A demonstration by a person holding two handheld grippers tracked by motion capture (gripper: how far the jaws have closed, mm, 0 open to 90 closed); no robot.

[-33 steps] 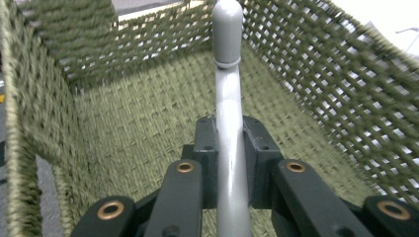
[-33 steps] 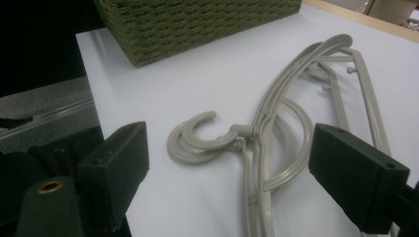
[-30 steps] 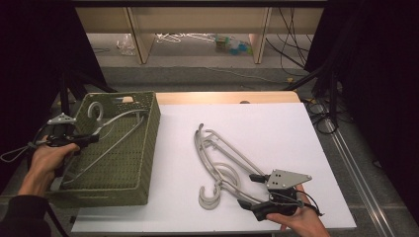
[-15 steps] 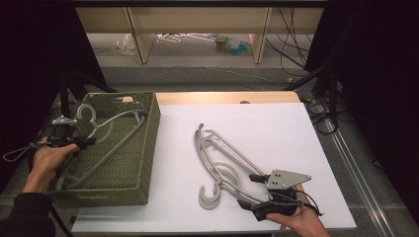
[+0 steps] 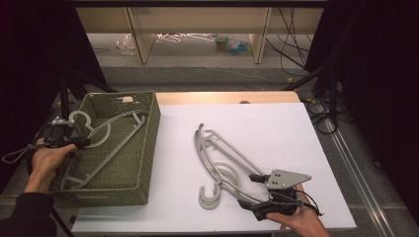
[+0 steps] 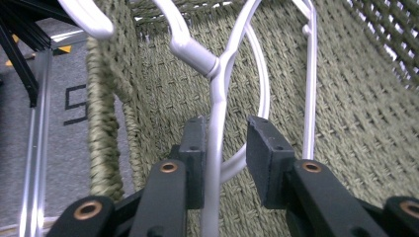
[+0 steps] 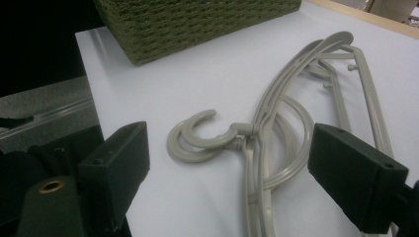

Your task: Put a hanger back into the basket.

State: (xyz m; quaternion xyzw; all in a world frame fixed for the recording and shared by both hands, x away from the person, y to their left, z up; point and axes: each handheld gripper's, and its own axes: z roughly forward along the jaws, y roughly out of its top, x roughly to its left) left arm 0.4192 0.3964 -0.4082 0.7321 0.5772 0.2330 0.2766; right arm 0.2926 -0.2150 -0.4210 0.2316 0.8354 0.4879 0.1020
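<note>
White hanger (image 6: 216, 89), thin and rounded, is being seen lying inside the green woven basket (image 5: 131, 163) at the left end of the tabletop (image 5: 276, 128), its hook (image 5: 79, 118) leaning up against the basket's far-left wall. Its neck is being straddled by the left claw (image 6: 225, 143): in the left gripper view the wire is running up between the two black pads, close along the left pad, with a clear gap being left to the right pad. The jaws have just been opening, so the hanger is being released rather than clenched. In the high view the left claw (image 5: 66, 143) is being held by the person's left hand (image 5: 47, 163) at the basket's left rim.

A bundle of grey hangers (image 5: 217, 163) is being left lying flat on the white tabletop, well apart from the basket, hooks pointing toward the near edge. In the right gripper view two hooks (image 7: 195, 138) are being seen stacked one upon the other, with the grey hangers (image 7: 276, 148) fanning away beyond them.

The right claw (image 5: 247, 190) is being held low over the near-right tabletop by the right hand (image 5: 296, 222), jaws spread wide, just beside the bundle. In its own view the right claw (image 7: 227, 163) is being shown with nothing pressed between its pads, the hangers lying on the surface beneath the gap.
</note>
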